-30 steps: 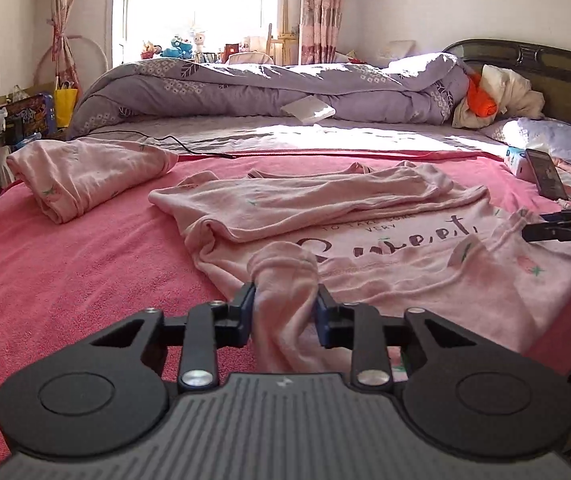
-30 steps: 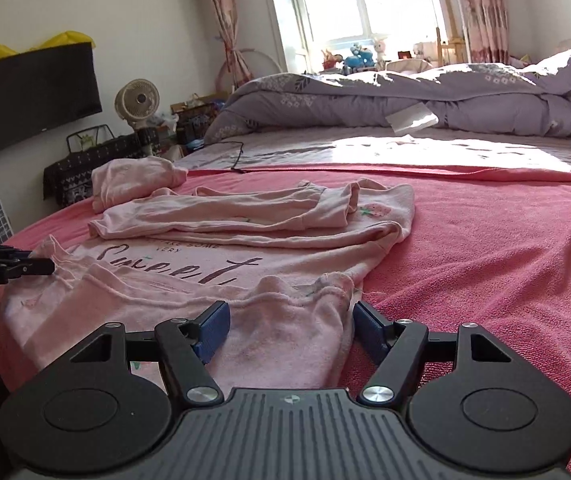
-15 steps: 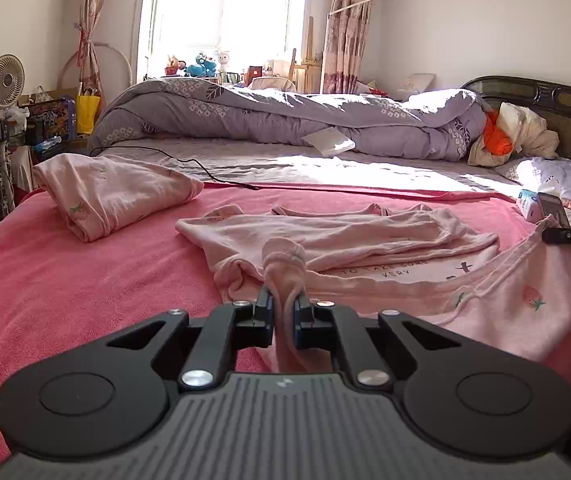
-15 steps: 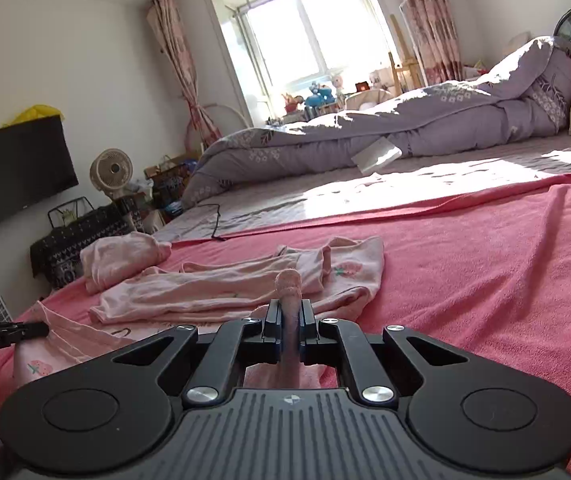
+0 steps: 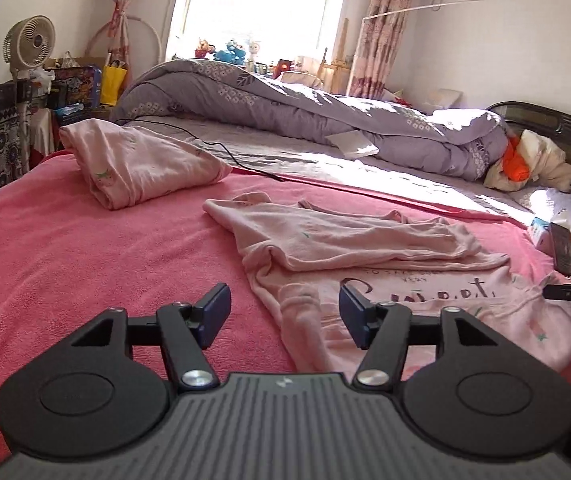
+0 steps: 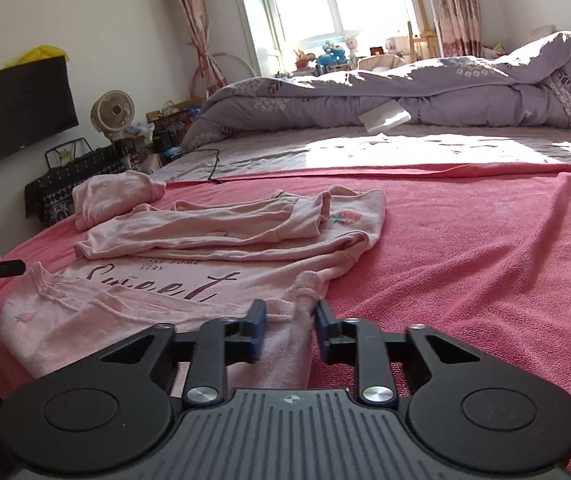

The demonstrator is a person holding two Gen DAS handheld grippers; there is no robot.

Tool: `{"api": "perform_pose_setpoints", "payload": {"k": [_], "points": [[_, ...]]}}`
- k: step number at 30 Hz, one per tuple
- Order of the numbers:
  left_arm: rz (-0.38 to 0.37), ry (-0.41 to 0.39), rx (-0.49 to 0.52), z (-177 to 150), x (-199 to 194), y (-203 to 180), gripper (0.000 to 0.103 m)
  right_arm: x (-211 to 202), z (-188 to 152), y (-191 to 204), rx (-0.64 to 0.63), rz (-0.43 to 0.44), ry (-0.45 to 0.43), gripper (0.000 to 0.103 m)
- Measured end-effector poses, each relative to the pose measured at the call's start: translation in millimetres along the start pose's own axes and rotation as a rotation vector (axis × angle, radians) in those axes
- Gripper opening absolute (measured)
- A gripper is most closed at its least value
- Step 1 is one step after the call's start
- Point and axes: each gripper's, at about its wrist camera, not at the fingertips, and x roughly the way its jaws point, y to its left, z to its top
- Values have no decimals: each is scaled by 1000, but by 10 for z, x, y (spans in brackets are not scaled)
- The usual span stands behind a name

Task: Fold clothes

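Now we see the pink shirt [image 5: 365, 240] lying flat on the bed [image 5: 85, 280], with its sleeves folded across the top. The left hand-held gripper [image 5: 285, 312] sits low at the near edge and tips down a little. Its jaws have just been opening and stand wide, with the shirt's side between them but not pinched. The right hand-held gripper [image 6: 290, 320] sits low and tips down too. Its jaws are a little apart, with a ridge of shirt between them.
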Motion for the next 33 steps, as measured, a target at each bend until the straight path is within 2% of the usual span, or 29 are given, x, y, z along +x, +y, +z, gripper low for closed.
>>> {"api": "perform_pose_setpoints", "payload": {"k": [4,8,10,13,16,17,19,20,22,23,24,25,26,28,33], "points": [[-29,45,83,-97,78,-154,76,-159,57,-59,53,-4,-84,8],[-25,62,95,-128,200,-222,80,-319,182,-99,70,-30,-153,8],[-22,48,84,-116,237,-241,79,-379,251,-126,83,-41,-188,8],[-42,-12,65,-67,215,-261,78,-412,299,-183,101,-64,-223,8],[29,35,94,-54,342,-313,75,-123,205,-265,97,-128,-76,9],[85,65,132,-75,404,-352,68,-27,171,-293,96,-150,-27,10],[107,75,172,-130,424,-374,60,93,23,-341,108,-166,20,15],[59,68,134,-119,381,-342,48,126,-50,-362,113,-165,26,16],[-73,46,27,-76,276,-255,44,73,-98,-374,128,-138,-4,23],[-131,40,-9,-59,243,-237,45,43,-97,-399,143,-116,-10,33],[-184,37,-42,-44,213,-226,45,13,-97,-416,154,-95,-17,40],[-187,42,-40,-66,175,-244,51,-64,-101,-448,171,-68,-34,51],[-180,50,-33,-94,135,-267,60,-145,-118,-467,177,-48,-50,56],[-145,65,-14,-228,13,-306,74,-342,-187,-508,172,-20,-77,57],[-154,96,29,-543,-240,-376,75,-725,-432,-496,158,8,-66,58]]}}
